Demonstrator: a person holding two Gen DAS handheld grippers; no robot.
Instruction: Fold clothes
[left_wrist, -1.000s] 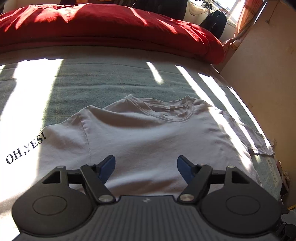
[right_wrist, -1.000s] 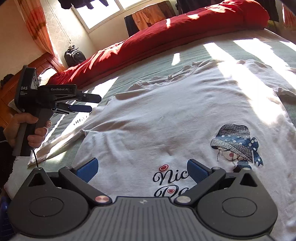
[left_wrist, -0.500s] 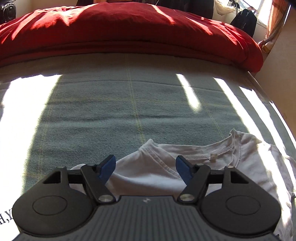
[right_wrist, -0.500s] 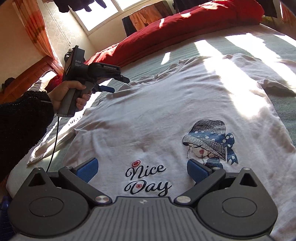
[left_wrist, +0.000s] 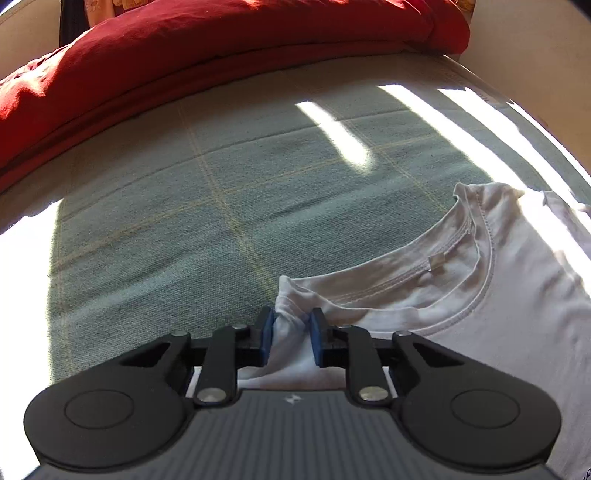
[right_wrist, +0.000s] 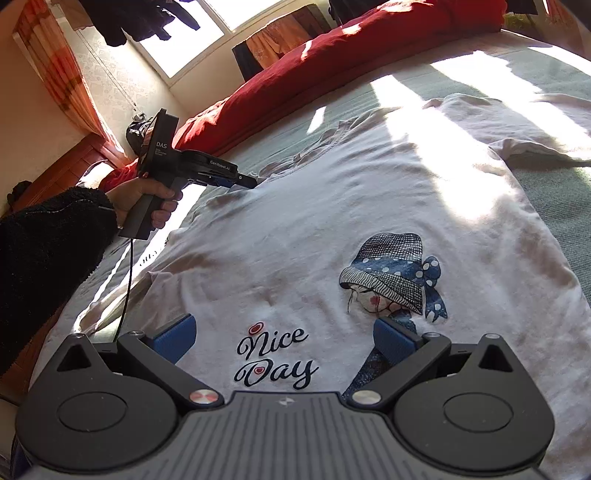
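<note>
White T-shirt (right_wrist: 332, 206) spread flat, print side up, on a grey-green checked bed cover (left_wrist: 192, 221). Left gripper (left_wrist: 290, 332): jaws pinched shut on a bunch of shirt fabric beside the collar (left_wrist: 454, 254). Right gripper (right_wrist: 284, 334): jaws wide apart, hovering over the lettering, gripping nothing. Behind: red duvet (right_wrist: 351, 48), sunlit window (right_wrist: 207, 26), orange curtain (right_wrist: 55, 66).

Left-wrist view: set low behind its own tongs (left_wrist: 290, 334), very near the bed (left_wrist: 155, 221), facing the red quilt (left_wrist: 221, 48) at 12 o'clock; T-shirt (left_wrist: 498, 295) collar at 3 o'clock. Right-wrist view: set higher and farther back, facing across the T-shirt (right_wrist: 295, 229); left tongs (right_wrist: 243, 181) at 10 o'clock. Both views share collar, bed, quilt.
</note>
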